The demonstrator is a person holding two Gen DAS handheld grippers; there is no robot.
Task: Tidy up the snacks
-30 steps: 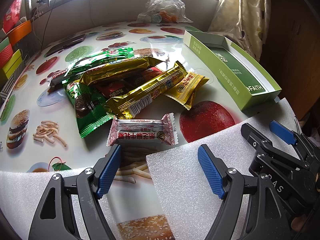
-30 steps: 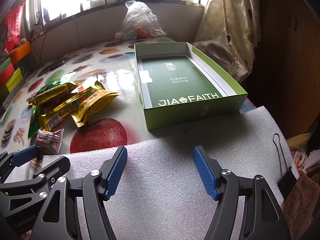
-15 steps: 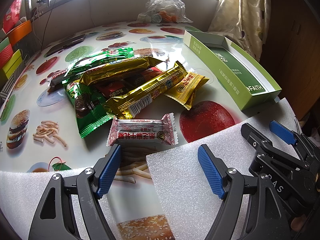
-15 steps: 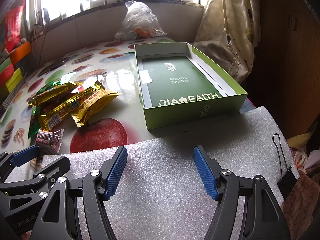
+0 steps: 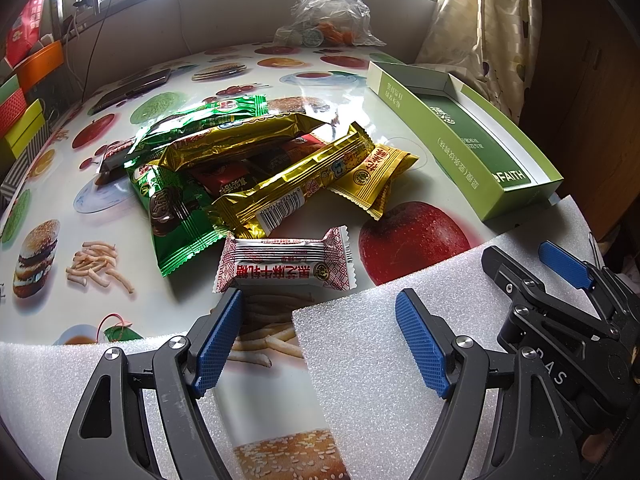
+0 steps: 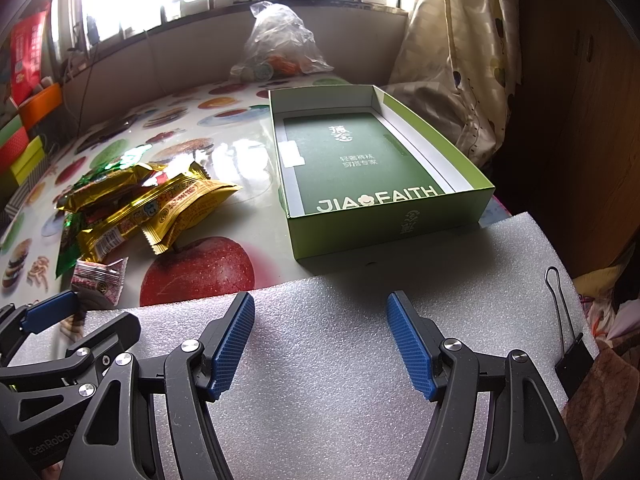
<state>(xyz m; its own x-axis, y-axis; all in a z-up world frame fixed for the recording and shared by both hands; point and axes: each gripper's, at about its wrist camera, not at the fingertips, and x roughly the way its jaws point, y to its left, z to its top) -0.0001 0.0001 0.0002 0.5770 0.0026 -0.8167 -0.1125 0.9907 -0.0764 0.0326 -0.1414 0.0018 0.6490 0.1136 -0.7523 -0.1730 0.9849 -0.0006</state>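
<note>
A heap of wrapped snacks (image 5: 256,160) is seen on the desk (image 5: 60,184), which is covered with a cloth printed with fruit and fast food. Green, gold and red packets are overlapped in the heap, and a red-and-white packet (image 5: 284,266) is laid apart at its near edge. An open green box (image 6: 372,160), printed JIA FAITH on its floor, is set on the desk to the right of the heap, well apart from it; nothing is seen inside it.

White foam sheets (image 6: 360,360) are spread along the near edge of the desk. The left hand-held gripper (image 5: 318,340) is held wide over the foam with nothing between its blue pads, the red-and-white packet lying just beyond its left fingertip. The right hand-held gripper (image 6: 320,344) is likewise held wide and empty above the foam, short of the box.

A clear plastic bag (image 5: 328,12) is placed at the far side of the desk under the window, and a patterned curtain (image 6: 452,60) is hung at the right. Coloured boxes (image 5: 24,100) are stacked at the left edge.

Only in the right wrist view are the inside of the box and a black binder clip (image 6: 572,360) at the foam's right edge shown. Only in the left wrist view is the print on the packets made out.
</note>
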